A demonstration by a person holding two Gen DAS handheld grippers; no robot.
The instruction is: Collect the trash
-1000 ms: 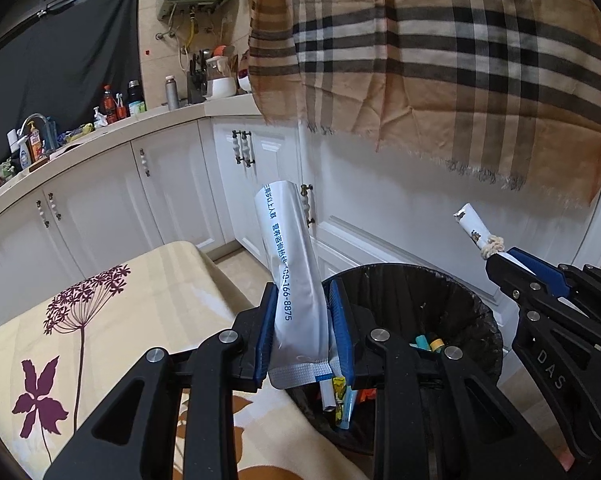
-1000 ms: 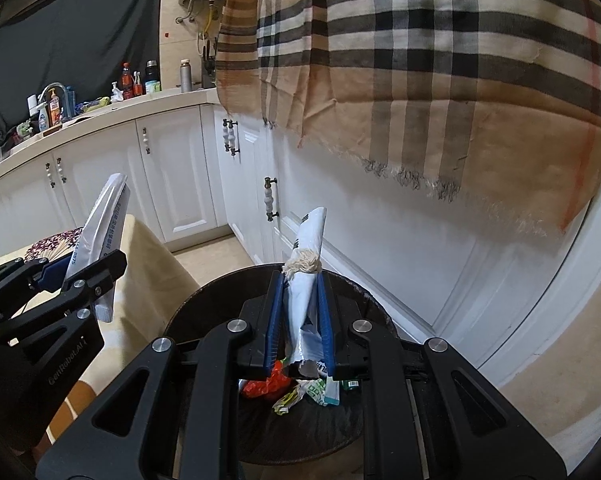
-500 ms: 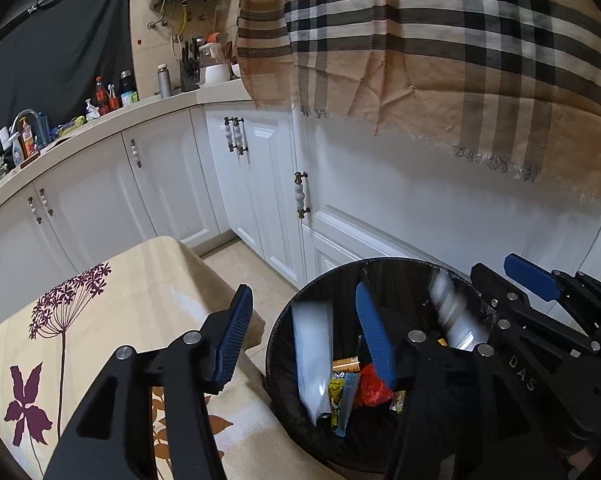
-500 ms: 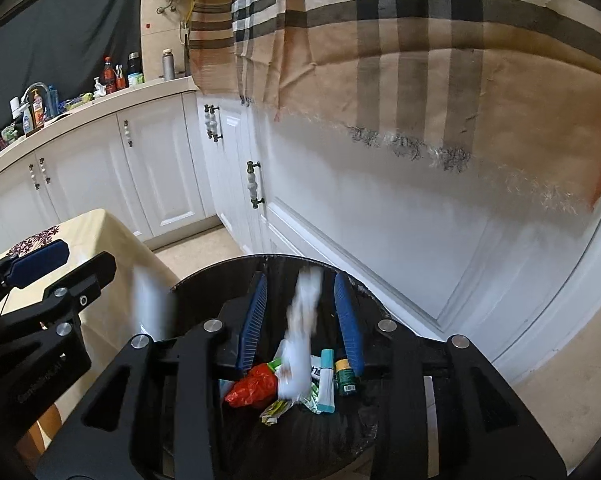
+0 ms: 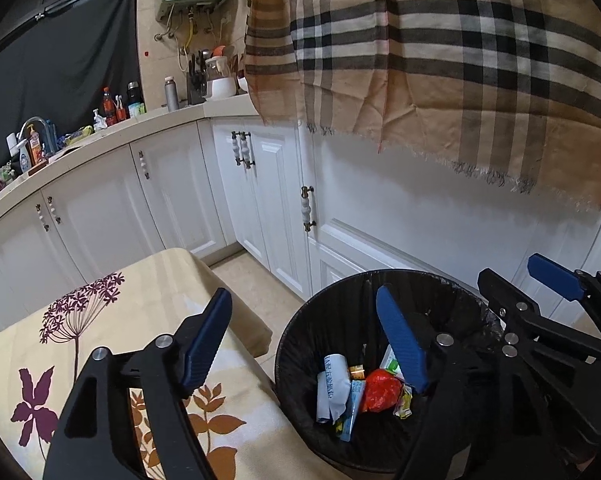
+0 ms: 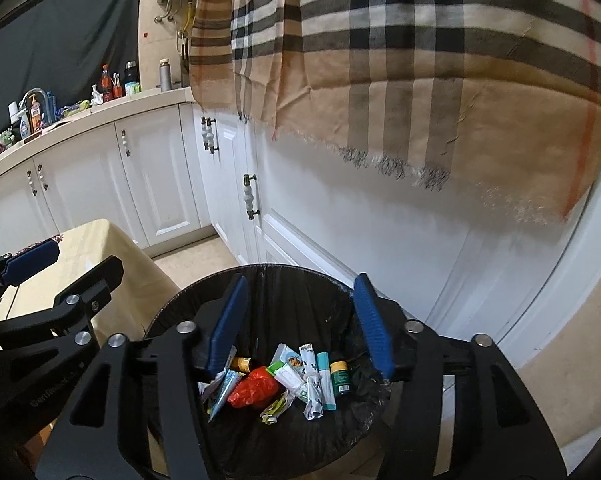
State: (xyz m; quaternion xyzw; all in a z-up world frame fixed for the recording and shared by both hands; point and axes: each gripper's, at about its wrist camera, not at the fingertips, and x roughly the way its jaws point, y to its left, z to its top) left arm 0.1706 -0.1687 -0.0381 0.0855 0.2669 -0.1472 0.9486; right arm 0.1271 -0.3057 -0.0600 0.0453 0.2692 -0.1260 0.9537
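A black lined trash bin (image 5: 296, 332) (image 6: 168, 308) stands on the floor below both grippers. Inside lie several wrappers, among them a white printed wrapper (image 5: 332, 384), a rolled white one with a string (image 6: 312, 380) and a red wrapper (image 5: 380, 394) (image 6: 254, 390). My left gripper (image 5: 303, 296) hangs over the bin's left rim; its jaws are opening and nothing is between them. My right gripper (image 6: 300, 280) hovers over the bin's middle, jaws also opening and empty. Each gripper shows in the other's view: the right gripper (image 5: 510, 268) and the left gripper (image 6: 86, 256).
A table with a cream floral cloth (image 5: 100, 340) (image 6: 96, 240) stands just left of the bin. White cabinets (image 5: 260, 200) run behind, close to the bin. A plaid scarf (image 5: 460, 60) hangs above. Bottles (image 5: 112, 104) crowd the counter at far left.
Both grippers went from shut on upright white wrappers to open. The wrappers dropped and now lie in the bin.
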